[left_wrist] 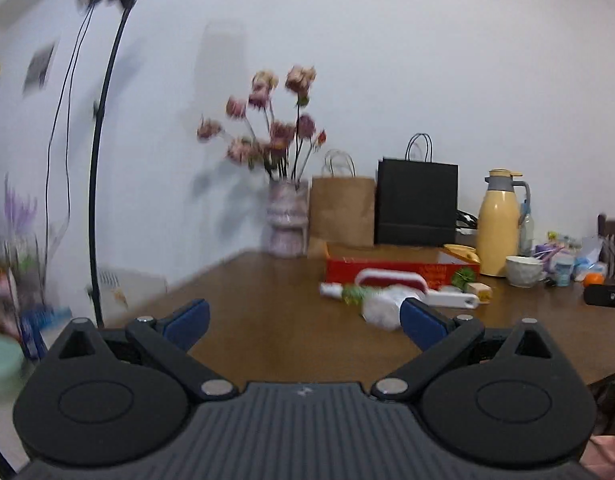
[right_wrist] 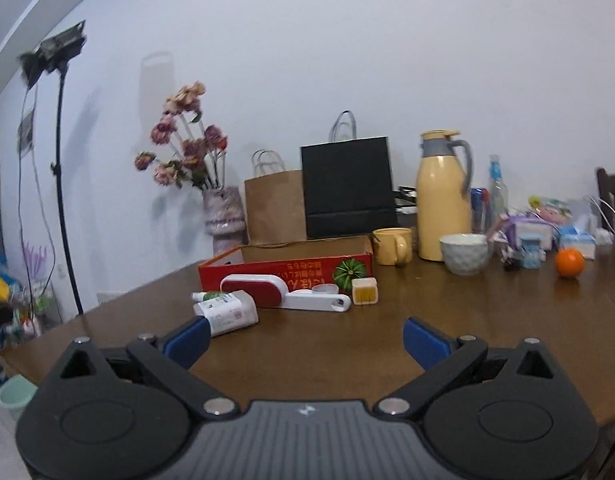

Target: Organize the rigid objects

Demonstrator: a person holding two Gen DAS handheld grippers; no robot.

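On the brown table a shallow red cardboard box lies open. In front of it lie a white bottle with a green label, a red and white lint brush, a white scoop and a small yellow and white cube. The left wrist view shows the same red box, bottle and brush, blurred. My left gripper is open and holds nothing, over bare table left of the bottle. My right gripper is open and holds nothing, short of the objects.
Along the wall stand a vase of dried flowers, a brown paper bag, a black bag and a yellow thermos. A yellow mug, a white bowl, an orange and small packets sit to the right. A lamp stand rises at left.
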